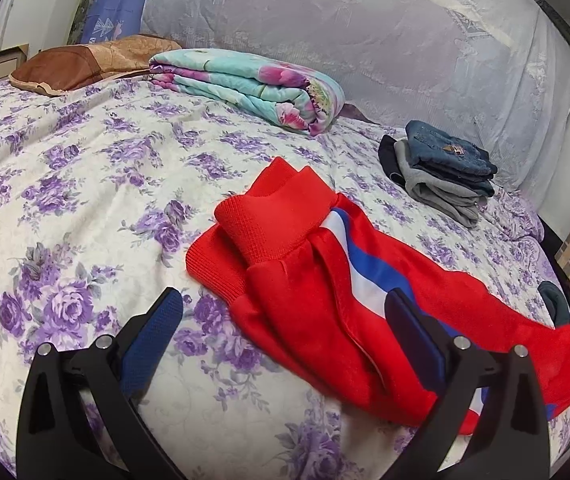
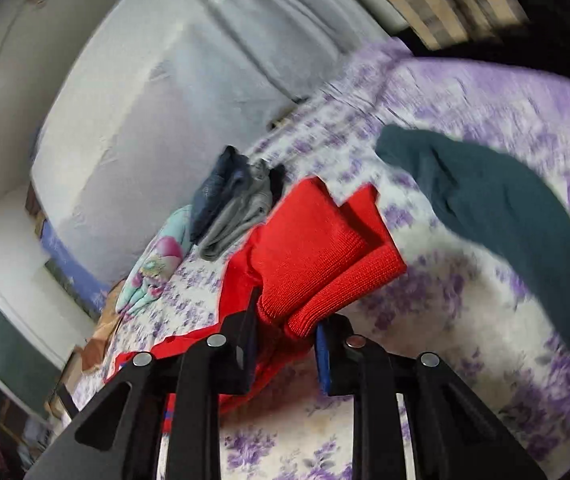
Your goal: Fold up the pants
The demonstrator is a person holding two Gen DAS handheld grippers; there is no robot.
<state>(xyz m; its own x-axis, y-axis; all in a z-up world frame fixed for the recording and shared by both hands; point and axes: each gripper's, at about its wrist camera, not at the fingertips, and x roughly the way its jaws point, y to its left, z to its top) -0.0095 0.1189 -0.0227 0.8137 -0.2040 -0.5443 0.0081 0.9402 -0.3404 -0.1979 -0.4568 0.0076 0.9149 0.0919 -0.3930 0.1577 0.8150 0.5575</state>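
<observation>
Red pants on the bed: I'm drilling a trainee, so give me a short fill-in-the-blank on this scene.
1. The right hand-held gripper is shut on the ribbed red ____ of the red pants.
2. The left hand-held gripper is ____.
3. Topmost on the folded stack is a pair of blue ____.

Missing words: cuffs; open; jeans

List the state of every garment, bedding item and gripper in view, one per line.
Red track pants with blue and white stripe: partly folded, ribbed cuffs clamped.
Right gripper: shut on the red cuffs.
Left gripper: open, holding nothing.
Stack of denim and grey pants: folded.
Floral turquoise quilt: folded.
Dark teal garment: unfolded, blurred.
</observation>
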